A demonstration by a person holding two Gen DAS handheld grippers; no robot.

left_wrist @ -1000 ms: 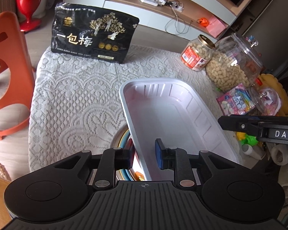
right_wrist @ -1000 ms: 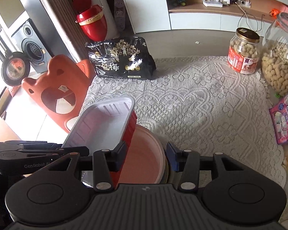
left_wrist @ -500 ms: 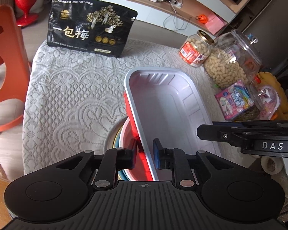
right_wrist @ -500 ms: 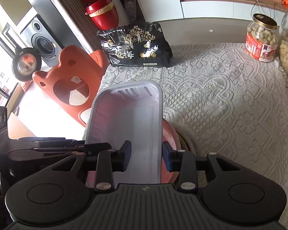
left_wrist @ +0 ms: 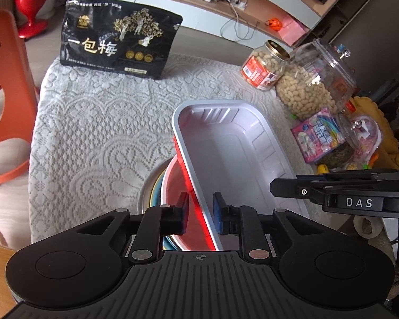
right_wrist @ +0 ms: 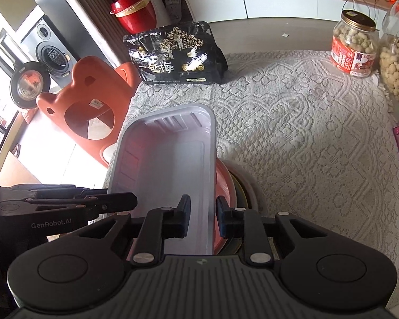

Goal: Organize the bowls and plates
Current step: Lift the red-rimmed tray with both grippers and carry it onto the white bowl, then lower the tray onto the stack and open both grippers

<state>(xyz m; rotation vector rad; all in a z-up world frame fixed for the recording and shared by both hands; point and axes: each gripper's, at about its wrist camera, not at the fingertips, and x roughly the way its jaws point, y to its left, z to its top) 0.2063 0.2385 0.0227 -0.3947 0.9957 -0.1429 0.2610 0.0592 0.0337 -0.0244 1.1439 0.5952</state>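
A tray (left_wrist: 231, 148) sits tilted on a stack of plates (left_wrist: 157, 186) at the near edge of the table (left_wrist: 93, 122). The left gripper (left_wrist: 199, 212) straddles the tray's left wall at its near end; the right gripper (right_wrist: 203, 216) straddles its right wall. A bag (left_wrist: 119, 45) stands at the far left edge of the table. A small jar (left_wrist: 263, 69) and, just right of it, a big jar (left_wrist: 316, 79) stand far right, with a packet (left_wrist: 316, 138) nearer than them. A chair (right_wrist: 87, 101) stands left of the table.

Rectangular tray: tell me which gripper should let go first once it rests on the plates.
Probably right. The left gripper and right gripper each pinch one long wall of the rectangular tray; the plates show on the left gripper's side.
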